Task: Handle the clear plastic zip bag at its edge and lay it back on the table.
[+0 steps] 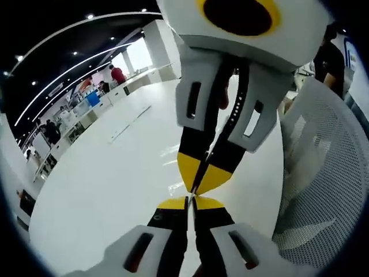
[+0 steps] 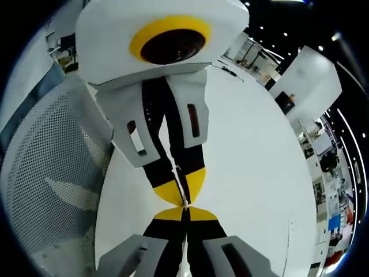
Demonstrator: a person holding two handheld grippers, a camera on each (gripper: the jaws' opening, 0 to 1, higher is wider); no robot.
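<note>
Right now your left tool [image 1: 192,199] and right tool [image 2: 185,206] meet tip to tip, both pinched narrow; the clear plastic zip bag can't be made out between them, white counter [image 1: 115,173] beyond

Left gripper view: cam rides on the left gripper [image 1: 191,199], looks fwd along its jaws, aimed across the white table [image 1: 104,173] toward its far edge, v. close to the right gripper [image 1: 200,186] coming in from top. Right gripper view: mirror setup, cam on right gripper [image 2: 185,209], left gripper [image 2: 185,199] head-on from above. Tips meet nose to nose. Shared btw views: table top, white mesh chair [image 1: 323,190] beside its edge [image 2: 52,173].
</note>
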